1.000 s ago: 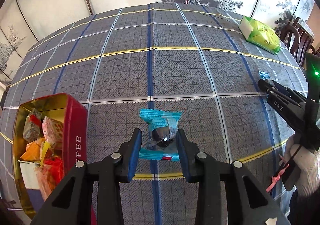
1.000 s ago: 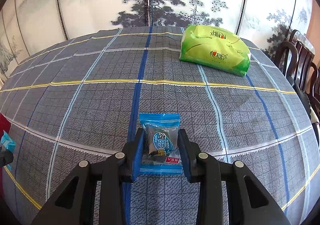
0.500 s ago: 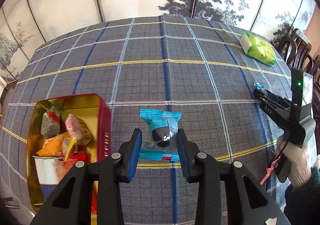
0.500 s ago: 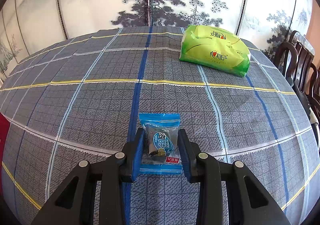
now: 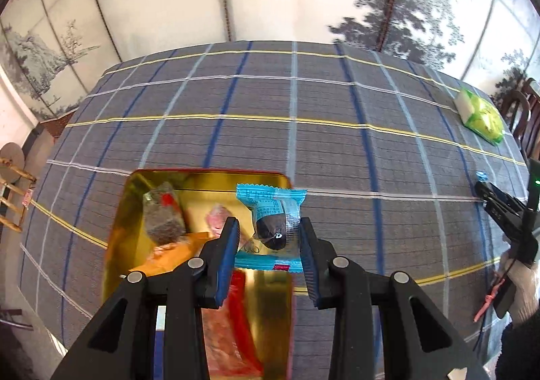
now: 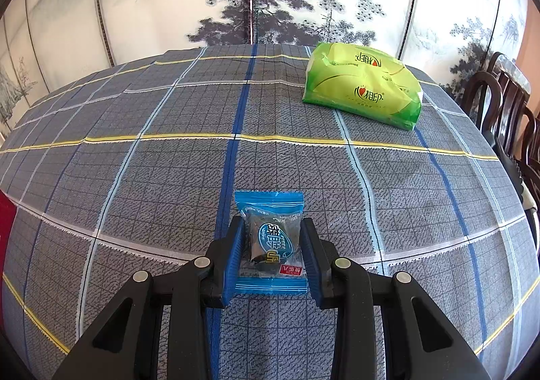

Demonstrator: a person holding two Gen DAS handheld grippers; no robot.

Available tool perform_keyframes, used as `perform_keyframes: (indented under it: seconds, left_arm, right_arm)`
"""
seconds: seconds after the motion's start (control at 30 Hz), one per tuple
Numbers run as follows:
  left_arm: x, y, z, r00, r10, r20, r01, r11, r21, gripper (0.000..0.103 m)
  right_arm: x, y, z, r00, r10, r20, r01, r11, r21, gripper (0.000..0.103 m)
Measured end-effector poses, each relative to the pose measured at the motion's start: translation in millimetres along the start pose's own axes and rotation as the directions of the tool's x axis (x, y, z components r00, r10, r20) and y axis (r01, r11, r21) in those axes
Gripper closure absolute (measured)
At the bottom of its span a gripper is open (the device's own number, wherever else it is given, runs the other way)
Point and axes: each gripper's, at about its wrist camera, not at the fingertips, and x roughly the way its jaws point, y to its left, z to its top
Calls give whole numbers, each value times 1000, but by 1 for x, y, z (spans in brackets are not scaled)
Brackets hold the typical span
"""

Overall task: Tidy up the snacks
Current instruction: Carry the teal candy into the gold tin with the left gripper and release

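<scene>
Across the round table, a grey checked tablecloth (image 5: 303, 150) with blue, white and yellow lines carries all items. Compared with a second earlier, the open red tin with a gold interior (image 5: 270, 312), formerly at the left edge of the left wrist view, now lies directly beneath the left gripper (image 5: 269, 238), and the gripper with its load hangs above the tin's right half. The tin holds assorted wrapped snacks (image 5: 165, 218) in grey, orange, pink and red. A green plastic tissue pack (image 6: 362, 89) rests at the far right of the cloth, unmoved. The right gripper (image 6: 271, 245), unchanged in place, is closed narrowly on a blue-edged transparent snack packet (image 6: 270, 245) bearing a blue oval label, low over the bare cloth. The left gripper's blue pads are likewise clamped on a matching blue snack sachet (image 5: 275, 228), its dark rounded contents visible through the clear film, printed side facing the camera.
</scene>
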Motion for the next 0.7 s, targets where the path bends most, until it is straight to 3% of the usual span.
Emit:
perform_keyframes:
  seconds: [0.33,0.7]
  left_arm:
    - [29,34,0,996,78,-34,-78,997,-20,71]
    - [53,49,-2,993,101,-65,-102,995,-20,71]
  right_arm:
    - [0,0,0,1000,0,0,0,1000,0,68]
    - [-1,0,0,1000,-1,0,1,1000,-1,68]
